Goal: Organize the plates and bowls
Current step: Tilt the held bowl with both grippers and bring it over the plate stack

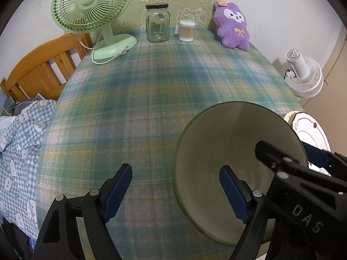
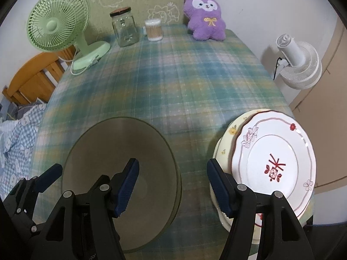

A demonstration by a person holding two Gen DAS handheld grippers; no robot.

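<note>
Now both grippers, left (image 1: pixel 176 191) and right (image 2: pixel 171 187), hang spread and empty, straddling the bowl (image 2: pixel 121 173) rim, so a careless squeeze could tip it toward the plates (image 2: pixel 273 164).

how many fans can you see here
2: a green desk fan at the table's far left corner, and a white fan off the table's right side, near the wall. Others may be out of view.
</note>
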